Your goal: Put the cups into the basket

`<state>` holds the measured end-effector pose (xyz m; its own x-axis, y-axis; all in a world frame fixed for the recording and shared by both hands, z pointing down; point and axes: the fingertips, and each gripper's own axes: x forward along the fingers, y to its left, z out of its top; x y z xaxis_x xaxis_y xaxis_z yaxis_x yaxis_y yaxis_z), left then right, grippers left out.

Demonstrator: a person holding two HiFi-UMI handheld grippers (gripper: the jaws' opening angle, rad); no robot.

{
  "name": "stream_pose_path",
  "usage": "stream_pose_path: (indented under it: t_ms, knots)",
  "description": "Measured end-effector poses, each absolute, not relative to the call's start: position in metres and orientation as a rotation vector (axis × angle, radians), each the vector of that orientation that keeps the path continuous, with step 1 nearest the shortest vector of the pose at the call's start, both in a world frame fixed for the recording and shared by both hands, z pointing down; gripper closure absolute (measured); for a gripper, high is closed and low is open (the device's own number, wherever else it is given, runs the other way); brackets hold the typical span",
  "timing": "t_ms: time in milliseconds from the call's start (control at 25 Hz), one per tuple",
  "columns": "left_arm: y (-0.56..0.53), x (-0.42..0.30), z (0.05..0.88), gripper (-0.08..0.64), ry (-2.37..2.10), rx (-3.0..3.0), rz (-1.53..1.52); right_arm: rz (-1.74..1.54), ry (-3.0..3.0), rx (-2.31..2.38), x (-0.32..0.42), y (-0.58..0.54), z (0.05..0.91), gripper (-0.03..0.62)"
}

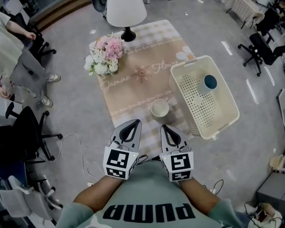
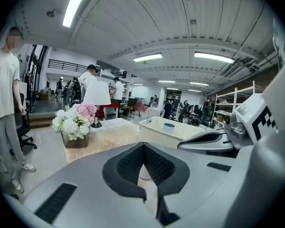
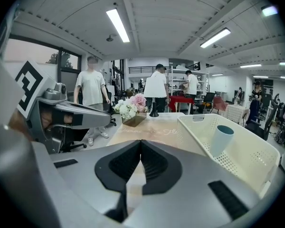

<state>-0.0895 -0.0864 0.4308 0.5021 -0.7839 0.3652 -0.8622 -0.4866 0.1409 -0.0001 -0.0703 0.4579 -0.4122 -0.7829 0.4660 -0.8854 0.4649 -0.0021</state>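
Note:
A cream cup [image 1: 160, 108] stands upright on the tablecloth, just ahead of both grippers. A blue-rimmed cup [image 1: 209, 82] stands inside the cream perforated basket [image 1: 206, 112] on the table's right side. My left gripper [image 1: 133, 122] is shut and empty, its tip short of the cream cup and to its left. Shut and empty too, my right gripper [image 1: 164, 127] points at the cup's near side without touching it. In the right gripper view the basket [image 3: 237, 151] and the blue cup [image 3: 222, 139] are ahead to the right. In the left gripper view the basket [image 2: 164, 132] lies ahead.
A box of pink and white flowers [image 1: 104, 56] and a white-shaded lamp [image 1: 126, 8] stand at the table's far end. A person [image 1: 9, 46] stands at the left by black office chairs [image 1: 33, 132]. Cables [image 1: 85, 156] lie on the floor.

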Motion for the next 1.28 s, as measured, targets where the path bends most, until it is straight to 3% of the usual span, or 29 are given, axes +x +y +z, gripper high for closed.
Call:
stream_pose_path:
  t_ms: [560,600,680,760,1280]
  knots:
    - [-0.103,-0.090,0.452,0.559,-1.416,2.382,0.422,0.382,-2.345,1.350,-0.001,-0.085,0.468,0.567]
    - [-0.104,-0.090,0.455,0.559,-1.416,2.381,0.431,0.389,-2.344,1.343,-0.001,-0.087,0.470,0.542]
    - [-0.106,-0.090,0.458,0.559,-1.420,2.375,0.441,0.403,-2.340,1.327,-0.003,-0.091,0.474,0.425]
    - [-0.108,-0.091,0.461,0.560,-1.426,2.367,0.448,0.410,-2.335,1.319,-0.004,-0.095,0.477,0.380]
    - [-0.133,-0.092,0.486,0.558,-1.441,2.327,0.502,0.419,-2.264,1.286,-0.010,-0.125,0.506,0.257]
